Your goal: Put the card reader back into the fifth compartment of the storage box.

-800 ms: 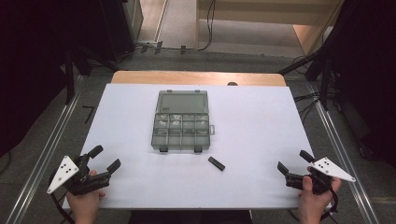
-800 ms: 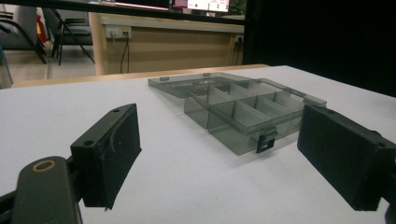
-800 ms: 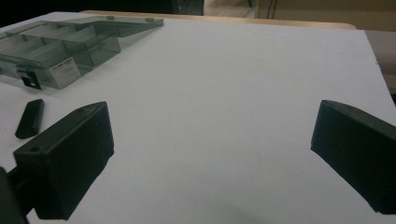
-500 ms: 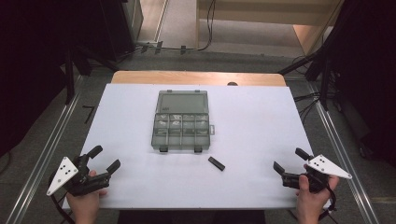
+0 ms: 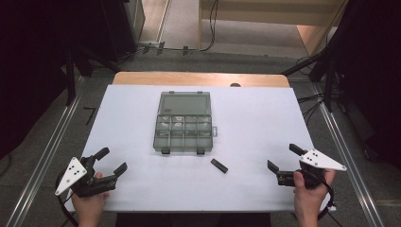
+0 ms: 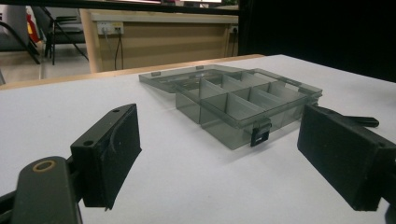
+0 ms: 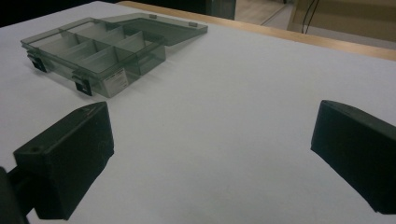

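Mid-table: smoky clear divided box (image 5: pixel 183 122), lid flat open | left gripper (image 5: pixel 109 162) & right gripper (image 5: pixel 283 158) jaws apart

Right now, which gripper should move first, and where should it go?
Probably the right gripper should ease forward and left toward the small black bar. Its jaws stand open and empty, and the bar lies loose on the white table, just in front of the open, smoky clear plastic compartment box.

White table (image 5: pixel 255 118) — organizer box (image 5: pixel 183 124), black bar (image 5: pixel 219 165).
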`<state>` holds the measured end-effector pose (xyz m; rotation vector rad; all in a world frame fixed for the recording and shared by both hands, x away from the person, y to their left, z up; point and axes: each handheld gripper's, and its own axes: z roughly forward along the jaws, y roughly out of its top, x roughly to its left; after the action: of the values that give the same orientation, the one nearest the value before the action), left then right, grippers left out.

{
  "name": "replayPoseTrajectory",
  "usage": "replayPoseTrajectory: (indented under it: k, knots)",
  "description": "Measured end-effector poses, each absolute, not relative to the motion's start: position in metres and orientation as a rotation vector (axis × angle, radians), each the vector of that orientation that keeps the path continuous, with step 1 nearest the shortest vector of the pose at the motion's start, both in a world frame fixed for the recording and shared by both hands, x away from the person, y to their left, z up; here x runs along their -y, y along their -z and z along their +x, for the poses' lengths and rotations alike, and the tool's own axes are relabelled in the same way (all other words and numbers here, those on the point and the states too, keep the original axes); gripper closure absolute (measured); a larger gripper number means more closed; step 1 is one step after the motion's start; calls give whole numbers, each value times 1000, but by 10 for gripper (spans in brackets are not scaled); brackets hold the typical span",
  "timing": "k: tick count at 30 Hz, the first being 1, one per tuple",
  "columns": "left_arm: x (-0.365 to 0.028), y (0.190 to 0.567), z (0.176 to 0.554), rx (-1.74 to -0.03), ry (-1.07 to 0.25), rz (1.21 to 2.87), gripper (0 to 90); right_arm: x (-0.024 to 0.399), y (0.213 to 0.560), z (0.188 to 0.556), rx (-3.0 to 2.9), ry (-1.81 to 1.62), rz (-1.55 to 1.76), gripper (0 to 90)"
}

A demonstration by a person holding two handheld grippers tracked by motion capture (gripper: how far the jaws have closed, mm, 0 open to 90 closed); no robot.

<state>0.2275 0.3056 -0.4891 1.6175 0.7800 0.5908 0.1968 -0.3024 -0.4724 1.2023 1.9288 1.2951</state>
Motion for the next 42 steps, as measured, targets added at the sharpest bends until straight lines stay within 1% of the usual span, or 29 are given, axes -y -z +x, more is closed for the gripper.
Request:
replayPoseTrajectory:
  k: [21,42]
  knots:
    - [-306,489,227,-787,-591,1609,139,257,455,219,-2056,-1321,1075,0]
    - [-307,489,227,-770,-588,1583,139,215,449,239,-2188,-1291,981,0]
